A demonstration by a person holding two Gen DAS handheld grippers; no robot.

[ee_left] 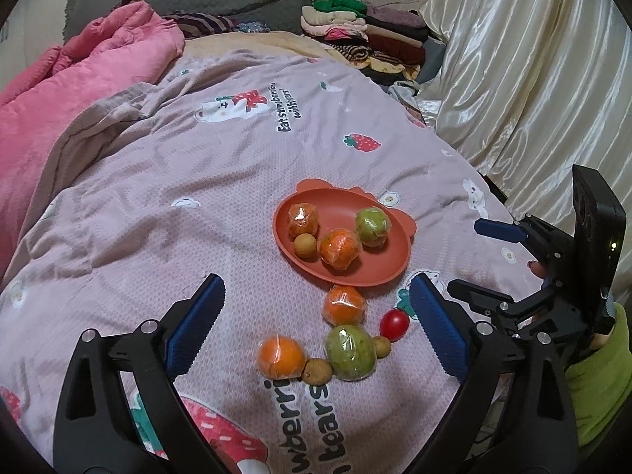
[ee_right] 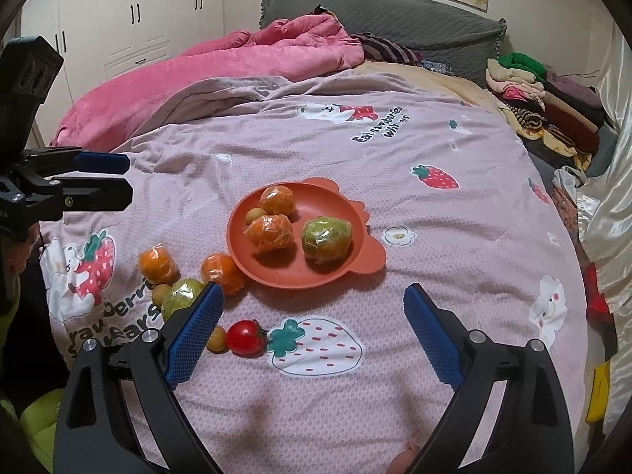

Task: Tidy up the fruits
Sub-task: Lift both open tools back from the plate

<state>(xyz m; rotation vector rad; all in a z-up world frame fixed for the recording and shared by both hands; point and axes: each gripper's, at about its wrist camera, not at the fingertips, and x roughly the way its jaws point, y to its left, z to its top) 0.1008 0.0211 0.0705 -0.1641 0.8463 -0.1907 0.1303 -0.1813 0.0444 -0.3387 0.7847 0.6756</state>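
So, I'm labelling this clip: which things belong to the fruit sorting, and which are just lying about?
Part of the job:
- orange plate with four fruits
- loose fruits: wrapped oranges, green fruit, tomato

Just lying about:
- pink quilt
- folded clothes
- curtain

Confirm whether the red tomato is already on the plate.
No, the red tomato lies on the bedspread, in front of the plate.

Four wrapped fruits lie in the orange plate; six more lie just beside it.
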